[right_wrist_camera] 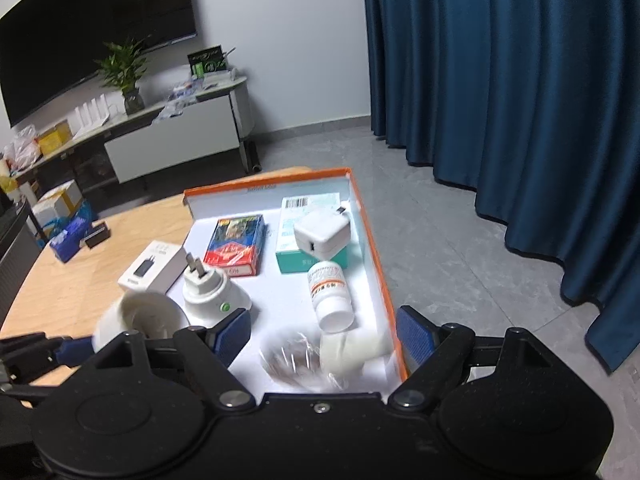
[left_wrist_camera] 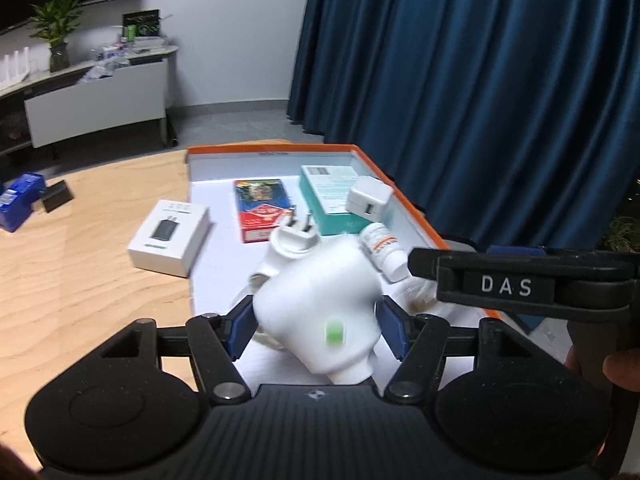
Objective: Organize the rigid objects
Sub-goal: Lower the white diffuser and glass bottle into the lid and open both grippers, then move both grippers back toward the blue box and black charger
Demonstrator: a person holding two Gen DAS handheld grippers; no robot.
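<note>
The left tongs (left_wrist_camera: pixel 316 326) are gripping a white plug adapter (left_wrist_camera: pixel 320 304) with a green button, holding it above the near end of the orange-rimmed tray (left_wrist_camera: pixel 404 196) on the wooden tabletop (left_wrist_camera: pixel 80 280). The right tongs (right_wrist_camera: pixel 324 334) are hovering wide open and empty over the tray's near end; their arm is showing "DAS" in white letters. A small pill bottle (right_wrist_camera: pixel 329 296) is lying inside, its label too blurred for reading.

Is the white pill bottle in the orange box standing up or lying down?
Lying down. The pill bottle rests on its side on the floor of the orange box, cap toward the camera, label facing up.
</note>
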